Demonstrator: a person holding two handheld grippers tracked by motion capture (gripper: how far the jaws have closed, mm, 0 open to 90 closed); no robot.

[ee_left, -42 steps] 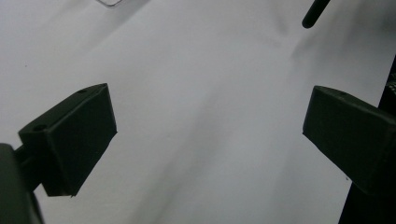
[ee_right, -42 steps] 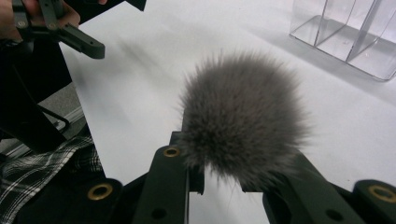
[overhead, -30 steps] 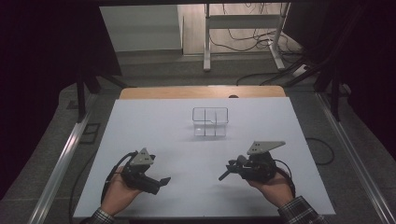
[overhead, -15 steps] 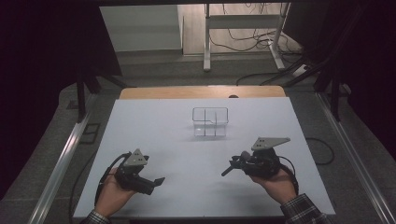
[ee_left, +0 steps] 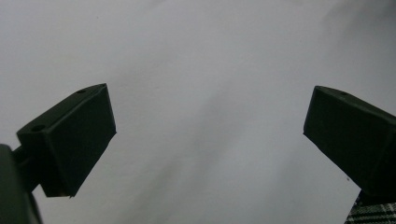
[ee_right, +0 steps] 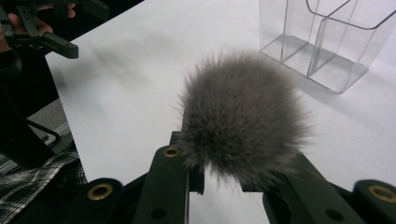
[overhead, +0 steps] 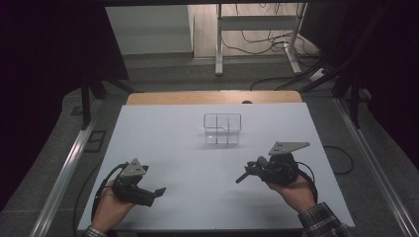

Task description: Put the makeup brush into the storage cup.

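No legible text or markings

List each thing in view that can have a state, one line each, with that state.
Left gripper: open, nothing between its jaws, over bare table.
Right gripper: shut on the grey fur pompom, held above the table.
Clear divided container: upright on the white table, compartments look empty, apart from both grippers.

Fluffy grey fur pompom (ee_right: pixel 243 121) — clear glossy plastic organizer (ee_right: pixel 327 39), matt white table (overhead: pixel 173 148).
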